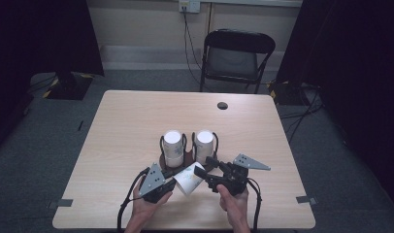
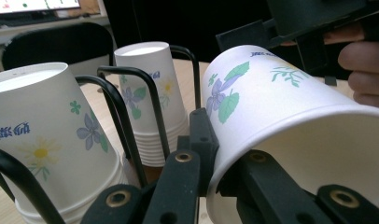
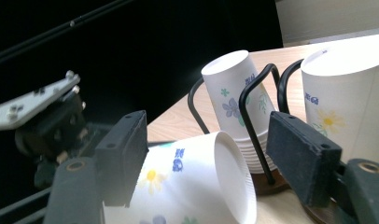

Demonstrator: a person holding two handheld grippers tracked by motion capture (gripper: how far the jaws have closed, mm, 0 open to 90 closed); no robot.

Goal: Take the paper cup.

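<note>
Cups stand in two upside-down stacks in a black wire holder (image 1: 187,145) near the middle of the wooden table (image 1: 127,126). The left stack (image 1: 173,148) and the right stack (image 1: 204,144) are side by side, each inside its own wire loop. One more paper cup (image 1: 188,178) with flowers on it is lying on its side in the air, just in front of the holder and between the two hands. The left gripper (image 1: 167,187) has hold of this cup by its rim. In the left gripper view its jaws are closed tight on the rim of the cup (image 2: 290,112), one jaw outside the wall and one inside the open mouth. The right gripper (image 1: 201,174) is at the other end of the cup. In the right gripper view the closed bottom of the cup (image 3: 197,182) points toward the camera and sits between the two black pads. The left pad (image 3: 124,154) is right up against the cup's side. The right pad (image 3: 302,156) stands apart from the cup, with a gap between them, so these jaws are partly open and not squeezing the cup. Behind the table there is a black folding chair (image 1: 236,56).
</note>
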